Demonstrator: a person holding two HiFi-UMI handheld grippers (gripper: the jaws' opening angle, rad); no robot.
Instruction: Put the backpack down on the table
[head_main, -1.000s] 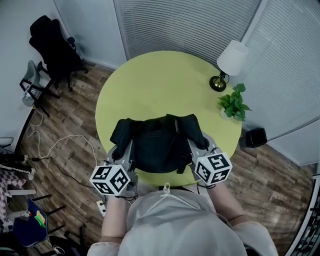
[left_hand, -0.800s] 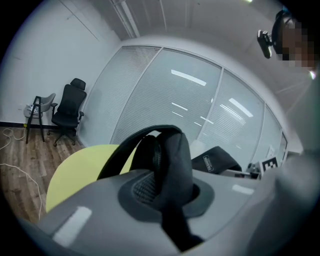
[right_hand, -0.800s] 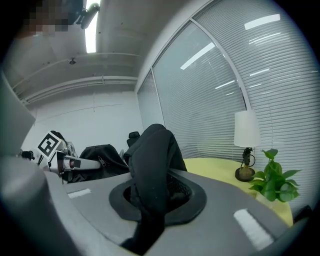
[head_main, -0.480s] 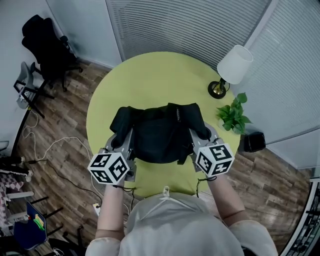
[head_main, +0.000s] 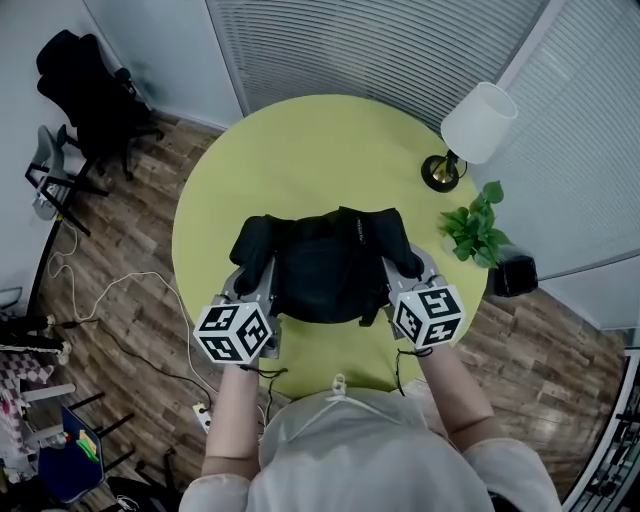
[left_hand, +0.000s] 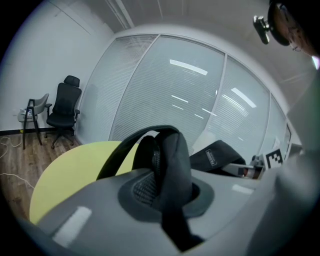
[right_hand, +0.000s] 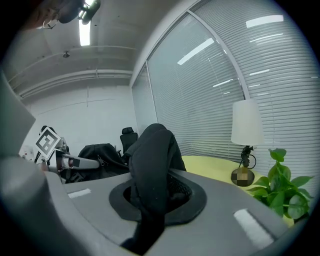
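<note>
Head view: your left claw (head_main: 252, 283) and right claw (head_main: 405, 278) sat side by side, each one clamped on one side of the backpack (head_main: 325, 265). The pack was between the two claws, spread out ahead of them over the near half of the round table (head_main: 300, 150). You couldn't tell from here whether its bottom touched the top. The lamp (head_main: 478, 125) stood ahead and to the right of the right claw, with the plant (head_main: 475, 232) just beside it, nearer that claw. The office chair (head_main: 85, 85) was on the floor, well ahead and left of the left claw. A cable (head_main: 120, 300) lay on the floor to that claw's left.

Left gripper view: the jaws were pinched on the left padded strap (left_hand: 170, 165), which stood upright out of the grip. A thin webbing loop (left_hand: 125, 147) arced off it to the left. The pack's body was to the right of the jaws, and your right claw was beyond it. The table top ran ahead and to the left, with the chair far left.

Right gripper view: the jaws were pinched on the right padded strap (right_hand: 150, 165), which bulged up over the grip and hung down below it. The pack's body was to the left, and your left claw was past it. The lamp and plant were ahead to the right, both on the table.
</note>
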